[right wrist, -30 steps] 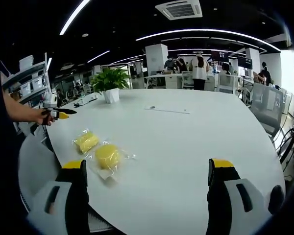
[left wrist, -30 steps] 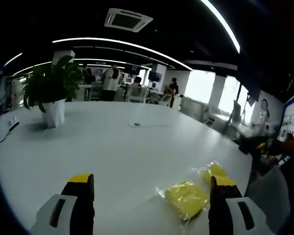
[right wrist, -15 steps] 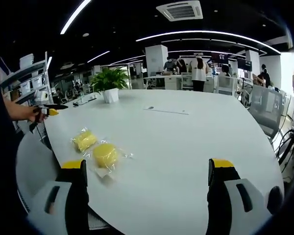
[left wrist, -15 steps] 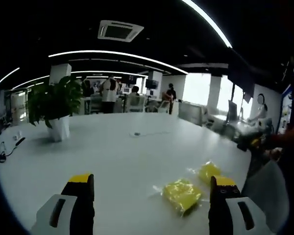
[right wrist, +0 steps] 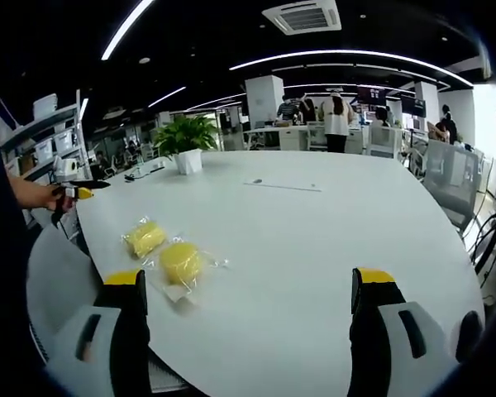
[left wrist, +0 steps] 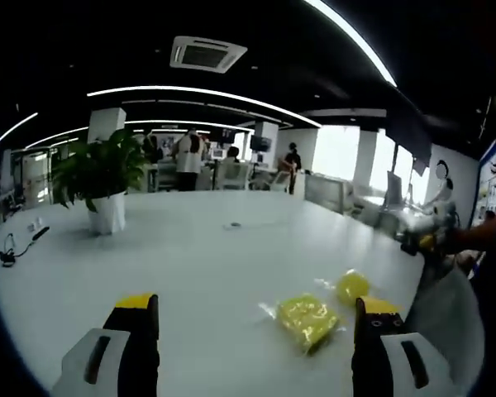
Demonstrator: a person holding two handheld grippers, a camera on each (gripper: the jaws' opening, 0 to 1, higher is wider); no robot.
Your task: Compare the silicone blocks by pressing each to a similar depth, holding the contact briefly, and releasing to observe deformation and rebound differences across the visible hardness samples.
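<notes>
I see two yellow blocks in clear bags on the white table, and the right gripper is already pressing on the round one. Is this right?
Not quite. The two yellow blocks do lie in clear bags on the white table, but the right gripper is not pressing on the round one. In the right gripper view its jaws stand wide open, apart from the block, touching nothing.
</notes>
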